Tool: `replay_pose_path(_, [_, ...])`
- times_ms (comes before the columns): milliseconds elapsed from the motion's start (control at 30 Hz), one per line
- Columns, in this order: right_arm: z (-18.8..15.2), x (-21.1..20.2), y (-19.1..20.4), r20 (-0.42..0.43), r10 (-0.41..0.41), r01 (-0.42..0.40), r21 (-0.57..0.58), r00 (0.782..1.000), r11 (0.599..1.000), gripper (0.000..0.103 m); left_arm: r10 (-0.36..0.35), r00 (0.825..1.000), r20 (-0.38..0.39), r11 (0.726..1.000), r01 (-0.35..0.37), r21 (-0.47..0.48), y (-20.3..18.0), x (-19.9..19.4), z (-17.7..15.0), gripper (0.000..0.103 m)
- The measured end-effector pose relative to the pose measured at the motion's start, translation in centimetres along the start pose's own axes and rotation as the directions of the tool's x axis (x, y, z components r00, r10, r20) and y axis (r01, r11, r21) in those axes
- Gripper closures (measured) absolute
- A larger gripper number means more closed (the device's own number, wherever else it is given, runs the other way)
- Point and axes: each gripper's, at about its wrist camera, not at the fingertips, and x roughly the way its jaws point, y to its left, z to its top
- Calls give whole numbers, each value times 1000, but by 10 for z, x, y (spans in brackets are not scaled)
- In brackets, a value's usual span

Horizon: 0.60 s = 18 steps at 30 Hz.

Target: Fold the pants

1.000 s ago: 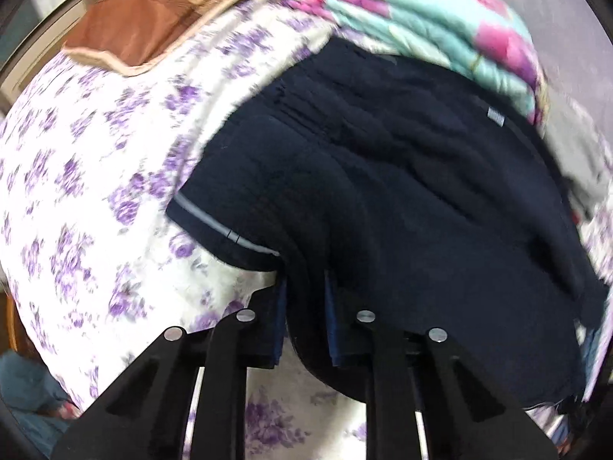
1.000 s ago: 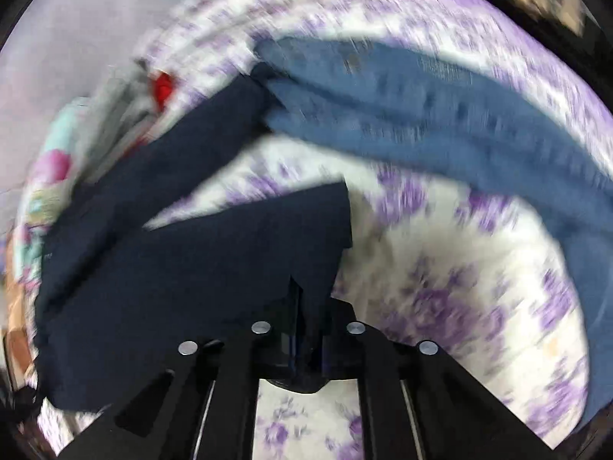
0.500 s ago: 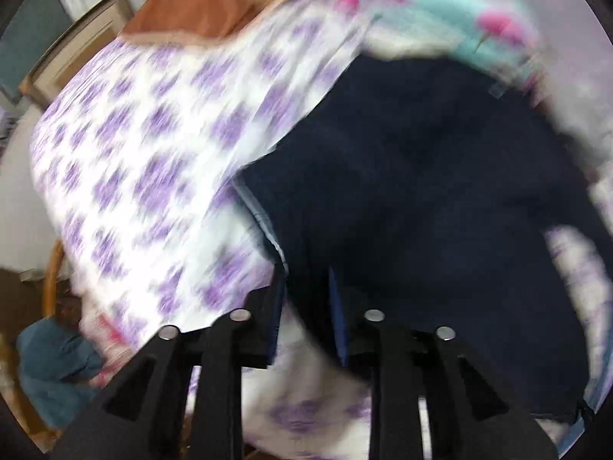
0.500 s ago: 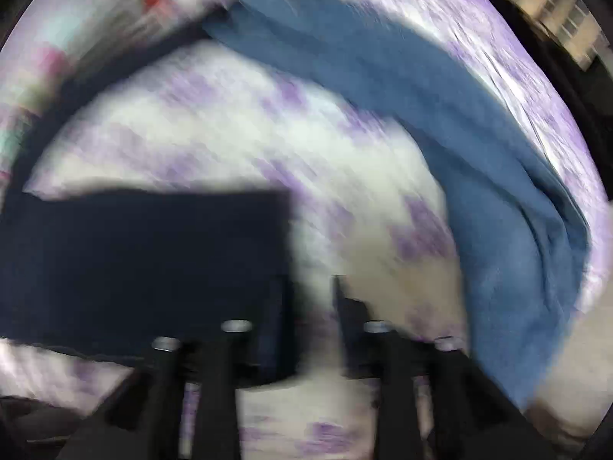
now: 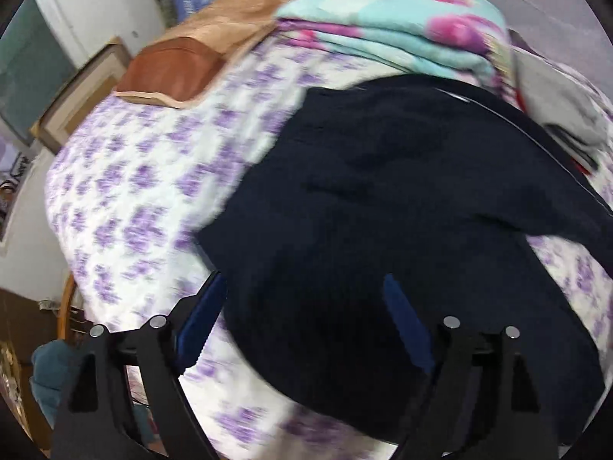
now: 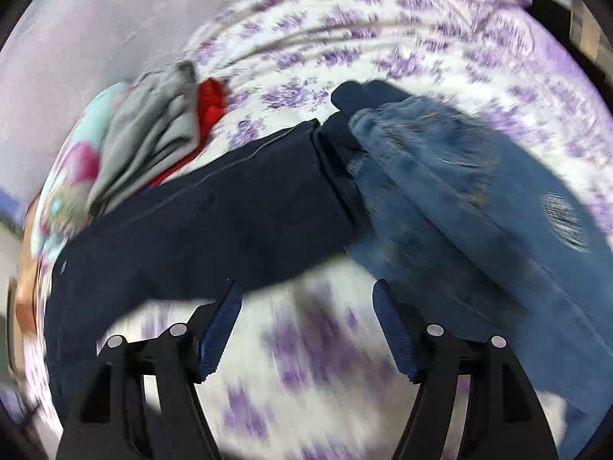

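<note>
Left gripper [image 5: 306, 295] jaws, just opened, apparently straddle navy pants [image 5: 402, 211].

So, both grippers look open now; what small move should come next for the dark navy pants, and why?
Probably lower the left gripper and re-grip the near edge of the dark navy pants: both sets of jaws have just been opening, the right gripper holds nothing, and the pants lie rumpled on the purple-flowered bedsheet, only partly folded.

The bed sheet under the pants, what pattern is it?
The cotton bed sheet is white with purple flowers, clearest in the left wrist view.
</note>
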Motion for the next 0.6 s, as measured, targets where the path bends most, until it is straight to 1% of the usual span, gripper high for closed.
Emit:
replay_pose_path(67, [15,22,0,0,-8,8,68,1000,998,32,-9,1000,-17,1000,9,6,-11,7,-2,22])
replay_pose_path(100, [24,29,-4,7,-15,14,115,1000,993,33,5,1000,-18,1000,-5,11,-17,9,-2,22])
replay_pose_path(133, [28,31,-6,1,-26,26,145,1000,989,37,22,1000,-13,1000,-22,15,-17,5,-4,22])
replay_pose_path(167, [31,34,-4,-10,-47,48,148,999,988,56,39,999,-7,999,-39,20,-19,7,-3,22])
replay_pose_path(200, [33,32,-5,-24,-89,92,129,996,987,70,56,998,-3,998,-56,23,-21,11,-2,22])
replay_pose_path(233, [36,27,-8,-27,-61,64,129,998,990,75,69,998,-6,997,-69,23,-23,16,-1,22])
replay_pose_path(267, [35,17,-12,-20,-23,26,133,1000,991,92,72,997,-10,997,-72,22,-23,19,1,22])
replay_pose_path(300, [35,5,-15,-7,27,-26,120,1000,992,96,75,997,-13,997,-75,21,-22,23,4,22])
replay_pose_path(333, [33,-12,-17,18,95,-96,99,995,990,96,83,996,-18,996,-82,22,-24,26,7,22])
replay_pose_path(367, [30,-38,-18,43,123,-125,52,991,991,96,88,996,-23,996,-88,25,-25,28,9,22])
replay_pose_path(400, [28,-50,-18,55,132,-133,30,990,991,96,90,996,-27,996,-89,26,-27,30,11,22])
replay_pose_path(433, [23,-70,-20,75,166,-167,4,983,986,96,89,996,-29,996,-88,27,-29,33,15,22])
replay_pose_path(467, [20,-81,-22,82,188,-189,-4,979,982,96,88,996,-29,996,-87,31,-32,35,17,22])
replay_pose_path(567, [10,-112,-31,115,198,-196,-35,973,980,96,96,995,-18,993,-95,64,-44,39,26,22])
replay_pose_path(600, [7,-117,-34,120,182,-178,-44,976,983,96,94,996,-7,993,-93,77,-47,39,28,22])
